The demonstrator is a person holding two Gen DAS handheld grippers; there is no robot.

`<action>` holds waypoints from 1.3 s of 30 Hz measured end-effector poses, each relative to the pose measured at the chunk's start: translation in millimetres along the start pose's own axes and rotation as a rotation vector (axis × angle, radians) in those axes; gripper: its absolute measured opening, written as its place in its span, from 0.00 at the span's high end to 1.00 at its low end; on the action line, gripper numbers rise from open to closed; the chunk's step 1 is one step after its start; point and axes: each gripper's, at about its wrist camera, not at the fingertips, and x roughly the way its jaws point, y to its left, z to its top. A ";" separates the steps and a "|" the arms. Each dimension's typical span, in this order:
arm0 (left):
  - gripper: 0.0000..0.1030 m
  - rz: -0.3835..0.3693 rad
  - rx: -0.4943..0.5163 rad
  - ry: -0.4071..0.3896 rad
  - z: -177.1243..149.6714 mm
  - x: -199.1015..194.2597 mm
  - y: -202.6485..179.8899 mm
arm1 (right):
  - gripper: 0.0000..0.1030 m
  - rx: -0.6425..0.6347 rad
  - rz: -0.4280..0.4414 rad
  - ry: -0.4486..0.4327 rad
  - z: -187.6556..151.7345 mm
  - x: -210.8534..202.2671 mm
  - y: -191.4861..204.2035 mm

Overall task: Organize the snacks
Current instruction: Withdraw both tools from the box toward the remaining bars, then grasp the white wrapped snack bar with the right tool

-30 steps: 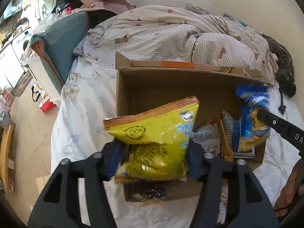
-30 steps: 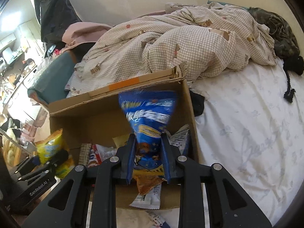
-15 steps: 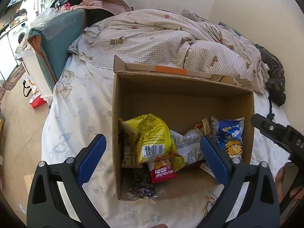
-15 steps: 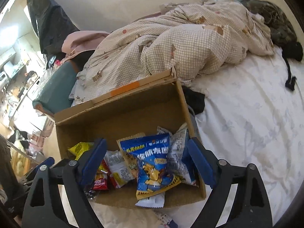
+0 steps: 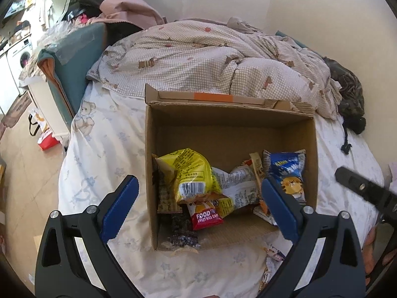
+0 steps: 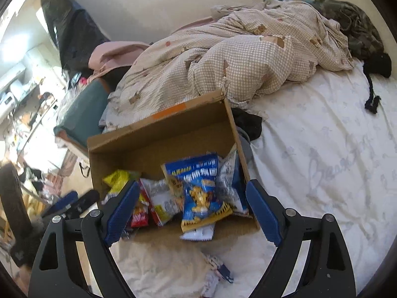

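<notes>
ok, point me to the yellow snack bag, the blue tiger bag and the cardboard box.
yellow snack bag [image 5: 191, 173], left wrist view, on its back panel
blue tiger bag [image 6: 198, 193], right wrist view, on the tiger print
cardboard box [image 5: 228, 129], left wrist view, on the far inner wall

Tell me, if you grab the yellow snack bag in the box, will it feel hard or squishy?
Probably squishy: the yellow snack bag looks puffed and crinkled. It is likely light for its size, since it lies atop other packets. Its shiny film may slip.
</notes>
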 end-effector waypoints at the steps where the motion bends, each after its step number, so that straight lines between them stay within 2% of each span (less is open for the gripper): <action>1: 0.05 -0.003 0.003 -0.002 -1.3 -3.1 -0.4 | 0.12 0.004 -0.002 0.007 -3.0 -1.9 -1.4; 16: 0.05 0.013 0.048 0.023 -29.9 -33.3 -4.4 | 0.12 0.165 -0.016 0.081 -46.2 -27.1 -31.5; 21: 0.05 0.000 -0.019 0.096 -47.6 -39.4 3.3 | 0.12 0.240 -0.006 0.151 -58.5 -16.8 -46.0; 26: 0.05 -0.010 -0.134 0.192 -66.6 -41.4 20.9 | 0.12 0.290 0.003 0.235 -67.8 4.9 -53.6; 28: 0.05 0.000 -0.162 0.218 -71.5 -40.1 26.1 | 0.12 0.282 0.003 0.276 -72.3 16.2 -51.1; 31: 0.05 0.012 -0.184 0.249 -76.1 -33.6 31.1 | 0.12 0.251 -0.052 0.343 -80.1 36.1 -47.4; 34: 0.05 0.028 -0.187 0.267 -77.1 -24.5 32.7 | 0.12 0.158 -0.149 0.418 -88.0 60.8 -39.2; 39: 0.05 0.024 -0.229 0.312 -77.2 -9.0 34.6 | 0.17 -0.062 -0.210 0.514 -104.1 105.0 -11.6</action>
